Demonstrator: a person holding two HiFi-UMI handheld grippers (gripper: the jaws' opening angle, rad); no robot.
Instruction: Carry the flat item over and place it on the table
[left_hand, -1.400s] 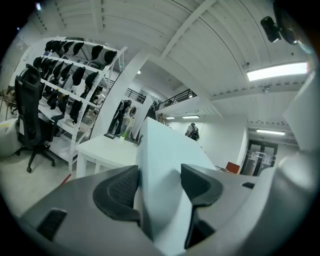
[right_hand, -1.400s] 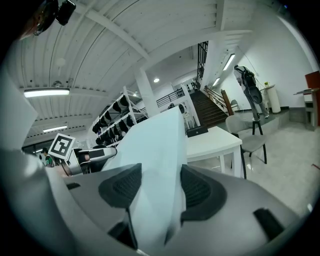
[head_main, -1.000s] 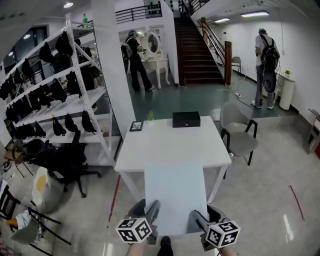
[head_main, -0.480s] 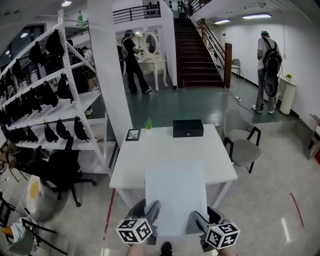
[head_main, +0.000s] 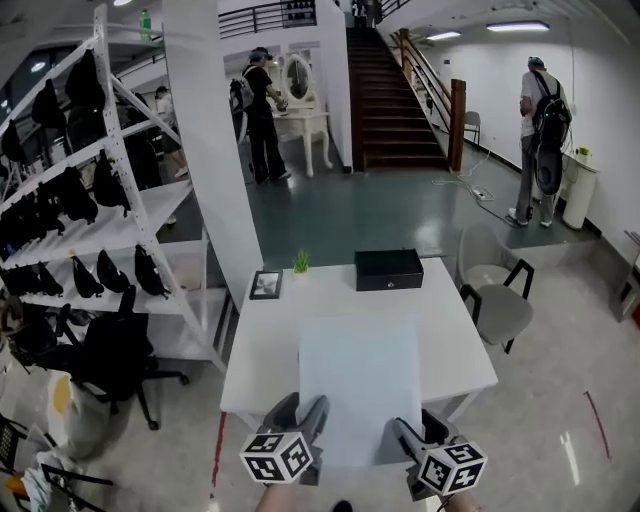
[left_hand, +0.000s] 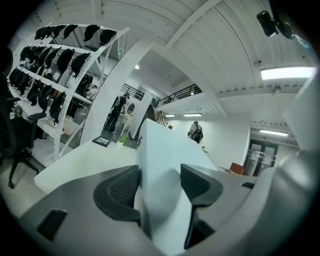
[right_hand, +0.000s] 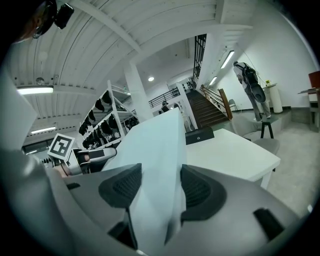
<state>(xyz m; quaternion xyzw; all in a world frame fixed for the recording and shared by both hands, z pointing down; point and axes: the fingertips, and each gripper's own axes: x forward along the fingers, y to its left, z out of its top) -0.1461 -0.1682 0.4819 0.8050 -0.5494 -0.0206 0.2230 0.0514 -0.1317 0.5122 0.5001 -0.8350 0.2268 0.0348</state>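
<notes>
The left tongs (head_main: 303, 418) and the right tongs (head_main: 412, 436) are each clamped on a near corner of the pale flat sheet (head_main: 360, 385); the sheet reaches forward over the white counter (head_main: 262, 350); a black box (head_main: 389, 268) sits near the counter's far edge.

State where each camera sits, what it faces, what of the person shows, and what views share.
Head view: on the head, steeply down at the white table; left gripper and right gripper show, low.
Left gripper view: on that gripper, along jaws shut on the flat sheet.
Right gripper view: likewise; the left gripper shows beyond.
Shared: sheet, table.
</notes>
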